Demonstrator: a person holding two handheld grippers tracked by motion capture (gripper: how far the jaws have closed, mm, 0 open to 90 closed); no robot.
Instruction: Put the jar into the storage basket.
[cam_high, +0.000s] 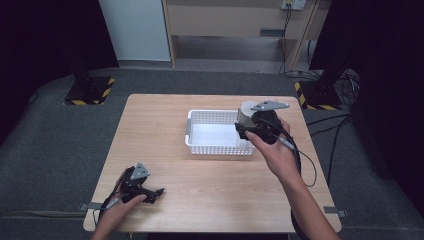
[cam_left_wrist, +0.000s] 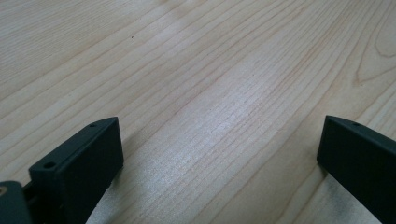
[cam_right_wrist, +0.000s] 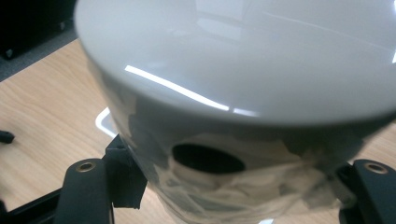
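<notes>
My right gripper (cam_high: 248, 125) is shut on a glossy grey rounded object (cam_high: 246, 114) and holds it above the right end of a white plastic basket (cam_high: 200, 148). In the right gripper view the object (cam_right_wrist: 233, 70) sits between the black jaws of that gripper (cam_right_wrist: 233, 186). Its lower body is wrapped in pale tape around a dark oval hole. A corner of the basket (cam_right_wrist: 103, 122) peeks out behind it. My left gripper (cam_high: 156, 195) lies on the wooden table (cam_high: 210, 190) near the front left, open. Only bare wood lies between the jaws of the left gripper (cam_left_wrist: 219, 144).
The basket looks empty and stands right of the table's centre. Dark carpet surrounds the table. Black stand bases with yellow-striped edges (cam_high: 90, 91) sit on the floor beyond the far corners. Cables (cam_high: 320, 125) run along the right side.
</notes>
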